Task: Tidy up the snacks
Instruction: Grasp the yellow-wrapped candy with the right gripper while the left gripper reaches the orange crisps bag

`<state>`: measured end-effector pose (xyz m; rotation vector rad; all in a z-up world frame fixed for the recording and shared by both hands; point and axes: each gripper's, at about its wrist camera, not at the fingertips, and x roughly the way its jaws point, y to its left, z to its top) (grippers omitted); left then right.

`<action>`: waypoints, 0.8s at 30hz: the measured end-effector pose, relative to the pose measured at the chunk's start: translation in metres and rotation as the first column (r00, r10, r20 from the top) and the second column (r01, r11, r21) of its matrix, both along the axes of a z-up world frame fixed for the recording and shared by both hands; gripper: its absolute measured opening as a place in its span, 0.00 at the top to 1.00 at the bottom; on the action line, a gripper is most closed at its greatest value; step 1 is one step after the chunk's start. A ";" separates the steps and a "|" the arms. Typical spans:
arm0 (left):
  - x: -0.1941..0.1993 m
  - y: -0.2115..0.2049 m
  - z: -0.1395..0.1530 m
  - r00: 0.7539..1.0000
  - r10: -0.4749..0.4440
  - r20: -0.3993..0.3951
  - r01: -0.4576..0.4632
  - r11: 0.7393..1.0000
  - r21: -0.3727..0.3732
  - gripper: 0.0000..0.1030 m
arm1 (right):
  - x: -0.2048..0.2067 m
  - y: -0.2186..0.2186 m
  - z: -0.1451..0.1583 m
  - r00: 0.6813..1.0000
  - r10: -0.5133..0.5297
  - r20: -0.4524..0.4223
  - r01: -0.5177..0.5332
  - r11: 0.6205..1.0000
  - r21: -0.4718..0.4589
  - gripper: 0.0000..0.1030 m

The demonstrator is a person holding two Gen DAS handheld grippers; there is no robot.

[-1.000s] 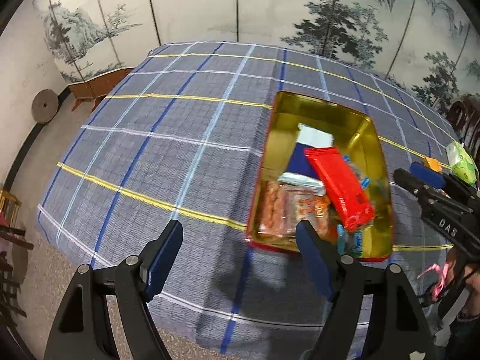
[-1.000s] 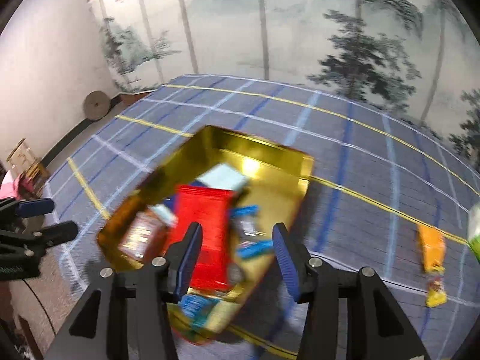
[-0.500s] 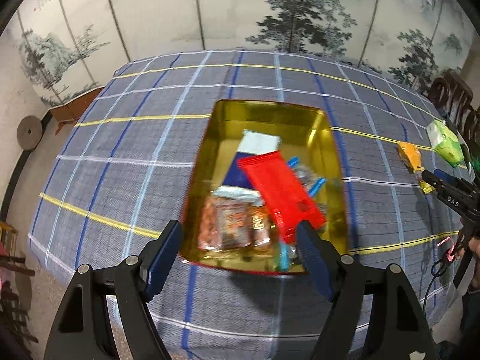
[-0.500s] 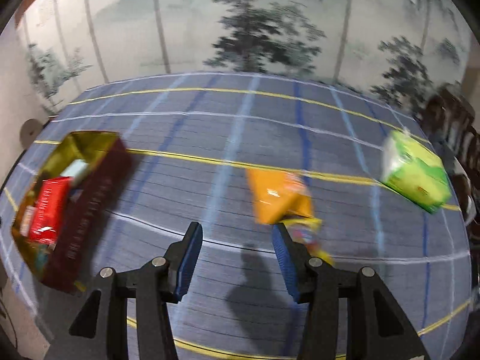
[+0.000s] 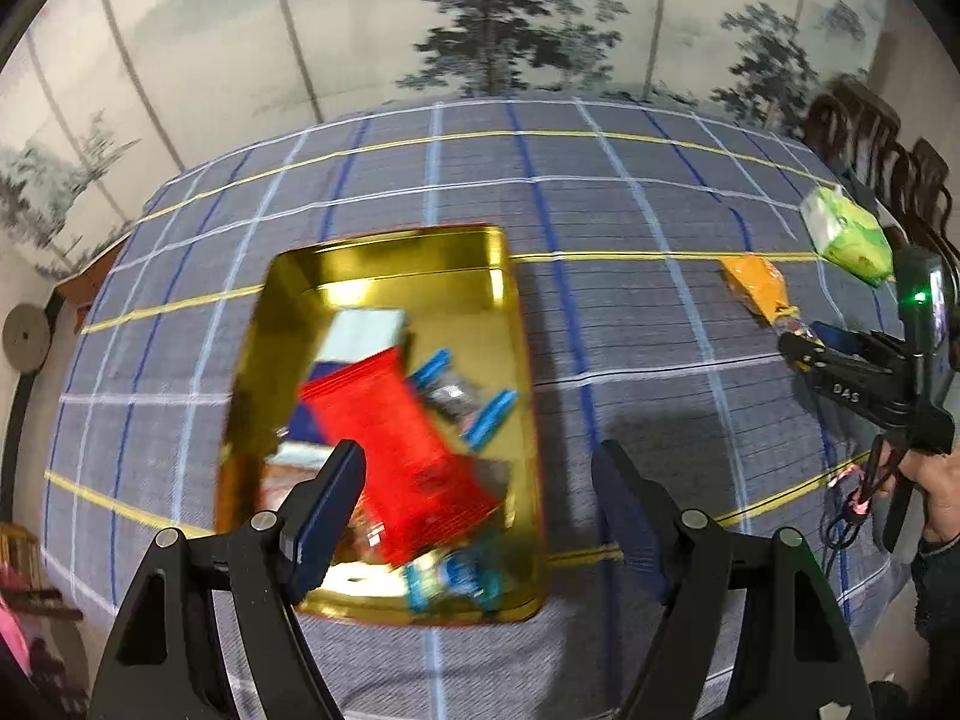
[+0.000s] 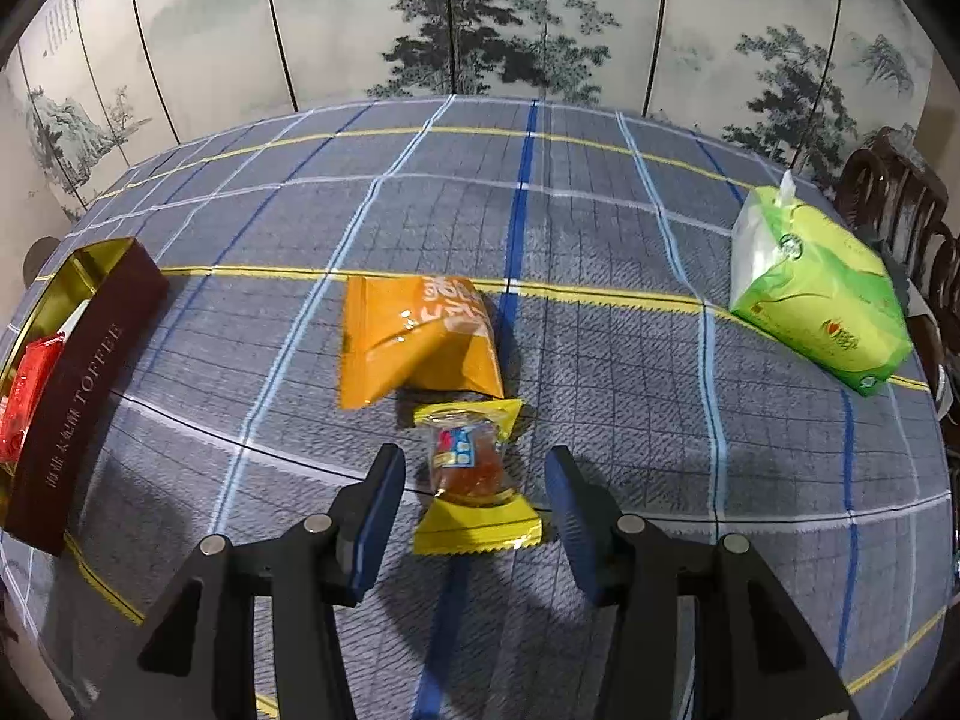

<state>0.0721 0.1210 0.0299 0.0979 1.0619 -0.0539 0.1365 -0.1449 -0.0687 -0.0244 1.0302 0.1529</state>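
Note:
A gold tin (image 5: 384, 267) with dark red "TOFFEE" sides (image 6: 78, 378) lies on the plaid tablecloth, filled with snacks, a red packet (image 5: 402, 456) on top. My left gripper (image 5: 477, 492) hangs open over the tin's near right corner, nothing between its fingers. To the right on the cloth lie an orange snack bag (image 6: 414, 342) and a small yellow-ended jelly packet (image 6: 471, 474). My right gripper (image 6: 471, 504) stands open just above the jelly packet, one finger on each side, pads apart from it. In the left wrist view the right gripper (image 5: 804, 342) appears at the orange bag (image 5: 756, 288).
A green tissue pack (image 6: 816, 294) lies at the table's right side near dark wooden chairs (image 6: 900, 204). A painted folding screen stands behind the table. A person's hand (image 5: 936, 480) holds the right gripper at the table's right edge.
The right gripper swung from over the tin to the right and down, now straddling the jelly packet. The left gripper slid right, from beside the tin to over its near corner.

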 end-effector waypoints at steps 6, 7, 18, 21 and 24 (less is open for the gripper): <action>0.023 -0.035 -0.006 0.998 -0.067 -0.013 0.067 0.998 0.020 0.27 | -0.002 -0.003 -0.006 1.000 0.016 0.025 -0.015 1.000 -0.006 0.64; 0.026 -0.041 -0.007 0.997 -0.079 -0.012 0.079 0.997 0.023 0.27 | -0.002 -0.003 -0.006 0.999 0.021 0.030 -0.021 1.000 -0.007 0.64; 0.063 -0.096 -0.026 0.979 -0.203 -0.012 0.203 0.979 0.008 0.27 | -0.013 -0.055 -0.007 0.996 -0.065 0.061 0.068 0.997 -0.041 0.65; 0.071 -0.110 -0.030 0.969 -0.245 -0.013 0.246 0.969 0.008 0.27 | -0.014 -0.085 -0.008 0.989 -0.131 0.067 0.135 0.989 -0.053 0.65; 0.079 -0.124 -0.033 0.957 -0.289 -0.022 0.289 0.957 -0.004 0.27 | -0.014 -0.114 -0.009 0.978 -0.196 0.073 0.201 0.978 -0.056 0.65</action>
